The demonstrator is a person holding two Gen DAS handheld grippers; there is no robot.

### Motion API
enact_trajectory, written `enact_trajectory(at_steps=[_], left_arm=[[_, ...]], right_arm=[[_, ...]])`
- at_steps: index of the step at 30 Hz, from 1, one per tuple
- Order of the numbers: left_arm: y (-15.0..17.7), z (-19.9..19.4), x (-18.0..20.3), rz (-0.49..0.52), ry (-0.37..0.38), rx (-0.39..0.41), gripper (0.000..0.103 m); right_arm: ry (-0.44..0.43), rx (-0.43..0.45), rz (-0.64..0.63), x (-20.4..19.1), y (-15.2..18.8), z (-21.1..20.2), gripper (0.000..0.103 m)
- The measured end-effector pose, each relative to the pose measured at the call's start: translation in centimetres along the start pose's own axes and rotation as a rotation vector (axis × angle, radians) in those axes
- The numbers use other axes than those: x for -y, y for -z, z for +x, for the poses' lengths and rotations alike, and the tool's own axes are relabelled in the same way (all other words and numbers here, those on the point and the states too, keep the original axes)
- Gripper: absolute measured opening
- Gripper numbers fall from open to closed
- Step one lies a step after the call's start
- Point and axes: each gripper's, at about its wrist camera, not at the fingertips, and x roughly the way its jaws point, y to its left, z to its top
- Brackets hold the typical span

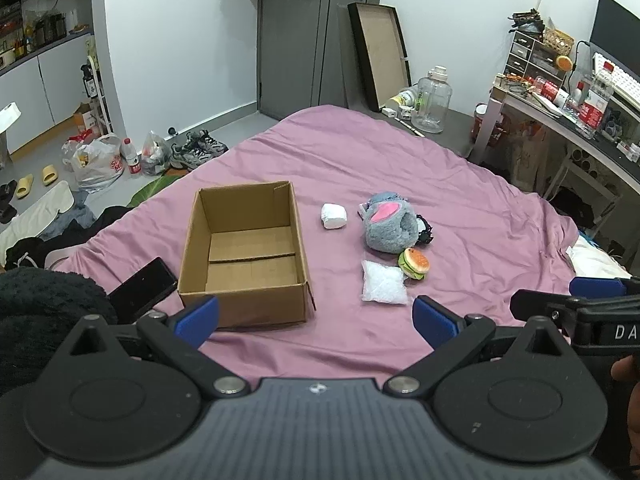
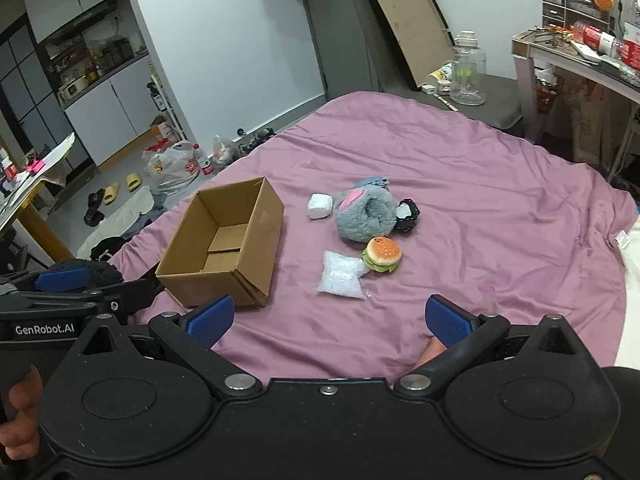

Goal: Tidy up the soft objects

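Observation:
An empty cardboard box (image 1: 244, 252) (image 2: 224, 240) stands open on the pink bed sheet (image 1: 460, 184) (image 2: 480, 180). To its right lie a white soft block (image 1: 334, 216) (image 2: 320, 205), a grey plush toy with a pink patch (image 1: 388, 222) (image 2: 366, 212), a small black item (image 1: 424, 232) (image 2: 408, 216), a burger toy (image 1: 414, 264) (image 2: 382, 254) and a clear bag of white filling (image 1: 383, 282) (image 2: 341, 275). My left gripper (image 1: 316, 320) hovers open near the box's front edge. My right gripper (image 2: 328, 318) is open too, short of the bag. Neither holds anything.
A black phone (image 1: 140, 290) lies left of the box beside dark fleece (image 1: 40, 308). Bags, bottles, shoes and slippers litter the floor (image 1: 104, 160) on the left. A desk (image 1: 568, 120) with clutter stands right; a big clear jug (image 1: 431, 100) sits on the dark ledge past the bed's far end.

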Motion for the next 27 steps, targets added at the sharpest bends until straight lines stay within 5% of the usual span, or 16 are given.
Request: enact_trajectory(at_steps=[21, 27], left_arm=[[-1.4, 3.9, 0.7, -0.072, 0.025, 0.026, 0.100], [-2.0, 6.1, 1.9, -0.088, 0.026, 0.037, 0.098]], right_arm=[[-0.055, 0.011, 0.071, 3.8, -1.5, 3.9, 0.103], [-0.073, -0.003, 0.130, 5.6, -2.7, 6.5, 0.096]])
